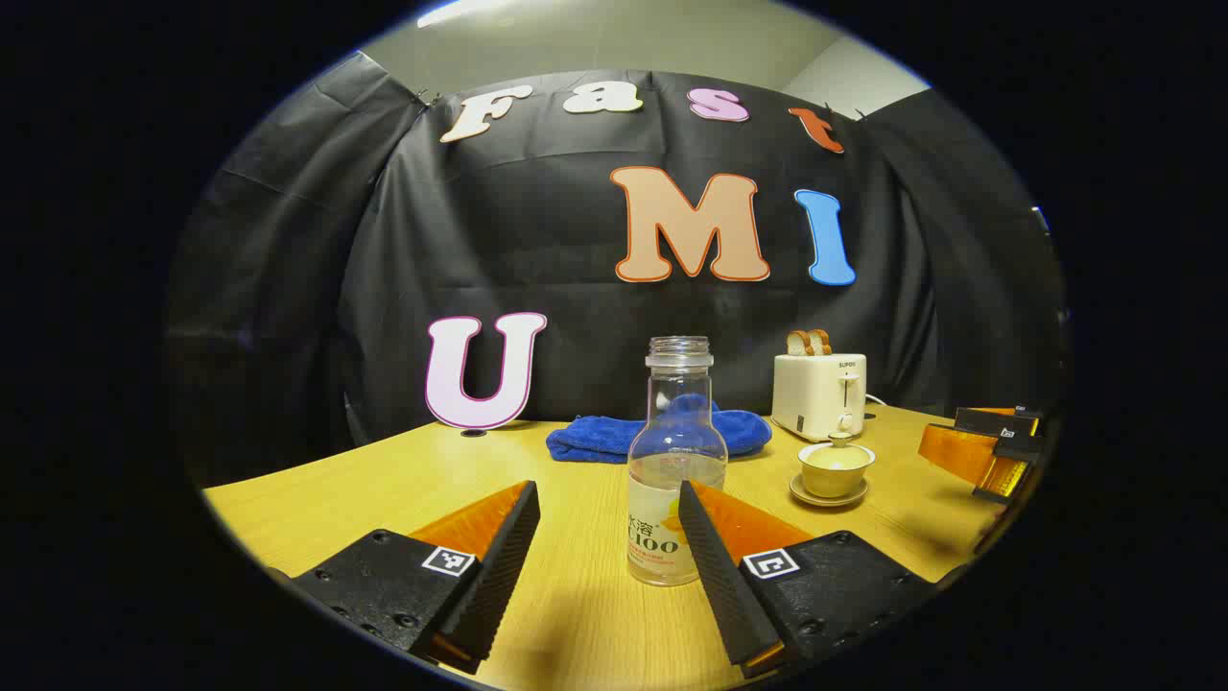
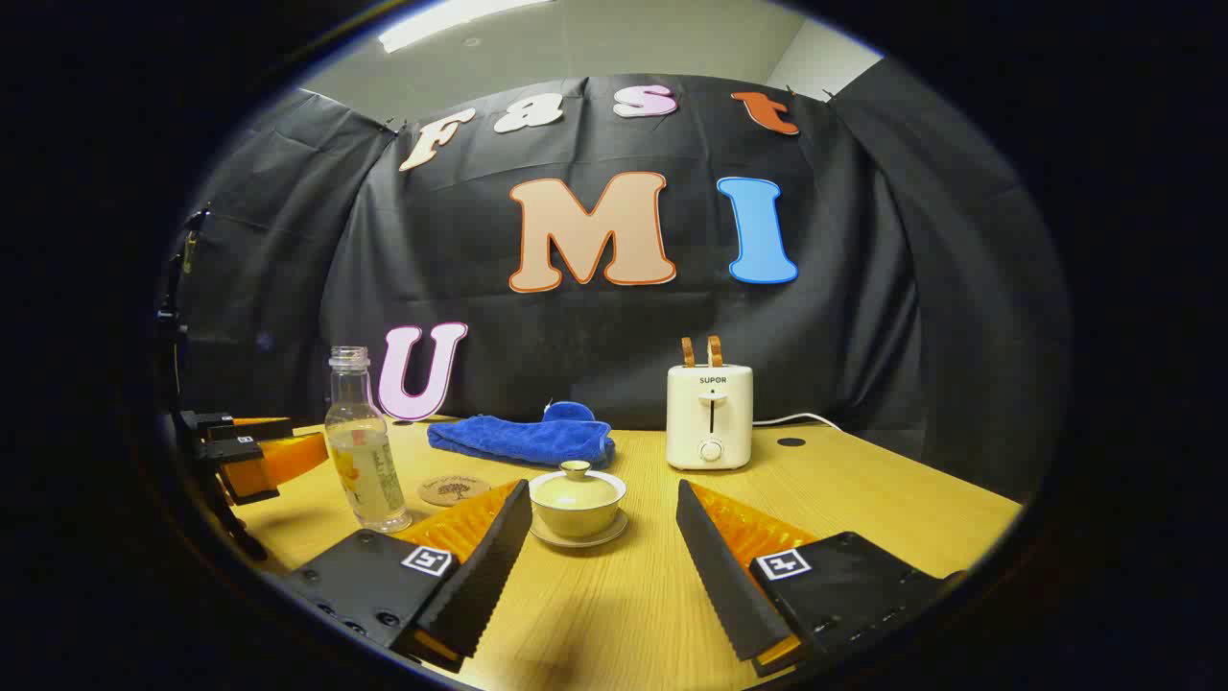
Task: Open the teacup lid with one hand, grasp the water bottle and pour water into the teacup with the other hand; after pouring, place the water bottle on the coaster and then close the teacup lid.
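A clear, uncapped water bottle (image 1: 675, 461) with a little water stands upright on the wooden table, just beyond my open left gripper (image 1: 608, 499), nearer its right finger and not touched. The bottle (image 2: 363, 449) also stands at the left in the right gripper view. A pale yellow teacup (image 2: 578, 507) sits on its saucer with the lid (image 2: 577, 487) on, just past my open right gripper (image 2: 602, 499). The same teacup (image 1: 836, 467) appears right of the bottle. A round coaster (image 2: 454, 489) lies between bottle and teacup. The other gripper (image 1: 988, 448) appears at the far right in the left gripper view, and at the far left (image 2: 251, 451) in the right gripper view.
A blue towel (image 2: 523, 438) lies folded at the back of the table (image 2: 863, 499). A white toaster (image 2: 710, 416) with two bread slices stands behind and to the right of the teacup, its cord running right. Black cloth closes the back of the booth.
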`<state>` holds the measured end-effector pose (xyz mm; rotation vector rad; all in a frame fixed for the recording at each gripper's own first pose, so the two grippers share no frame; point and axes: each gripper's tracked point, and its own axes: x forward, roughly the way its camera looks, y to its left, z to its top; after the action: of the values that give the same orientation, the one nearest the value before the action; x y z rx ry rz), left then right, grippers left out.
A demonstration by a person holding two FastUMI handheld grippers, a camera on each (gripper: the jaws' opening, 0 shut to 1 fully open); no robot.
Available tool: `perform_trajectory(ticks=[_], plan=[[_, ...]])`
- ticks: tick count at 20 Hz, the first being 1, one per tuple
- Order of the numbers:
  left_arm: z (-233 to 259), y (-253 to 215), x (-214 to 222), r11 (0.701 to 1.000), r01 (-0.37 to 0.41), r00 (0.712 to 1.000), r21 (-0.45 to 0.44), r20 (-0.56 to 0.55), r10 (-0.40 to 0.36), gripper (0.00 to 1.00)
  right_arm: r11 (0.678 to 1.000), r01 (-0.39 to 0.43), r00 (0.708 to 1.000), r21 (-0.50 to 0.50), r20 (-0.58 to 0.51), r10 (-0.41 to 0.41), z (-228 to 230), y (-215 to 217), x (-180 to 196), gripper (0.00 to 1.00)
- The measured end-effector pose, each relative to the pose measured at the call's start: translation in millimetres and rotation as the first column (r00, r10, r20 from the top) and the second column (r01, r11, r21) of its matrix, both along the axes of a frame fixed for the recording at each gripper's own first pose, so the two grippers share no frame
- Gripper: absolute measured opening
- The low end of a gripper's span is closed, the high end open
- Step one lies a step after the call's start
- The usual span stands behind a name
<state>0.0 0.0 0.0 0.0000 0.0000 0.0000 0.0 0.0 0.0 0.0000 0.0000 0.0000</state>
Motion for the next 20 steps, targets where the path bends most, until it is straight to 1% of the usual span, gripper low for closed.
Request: perform_trajectory(ticks=[13,20], plan=[[-0.4,1.7,0.1,1.0,-0.003,1.0,-0.001,-0.002,0.003,0.86,1.0,-0.008,1.0,0.001,0.001,0.008,-0.2,2.5,-0.6,0.98],[0.4,1.1,-0.5,1.0,-0.001,1.0,-0.002,-0.002,0.001,0.86,0.997,-0.08,0.997,0.003,-0.008,0.08,-2.0,17.8,12.4,0.98]])
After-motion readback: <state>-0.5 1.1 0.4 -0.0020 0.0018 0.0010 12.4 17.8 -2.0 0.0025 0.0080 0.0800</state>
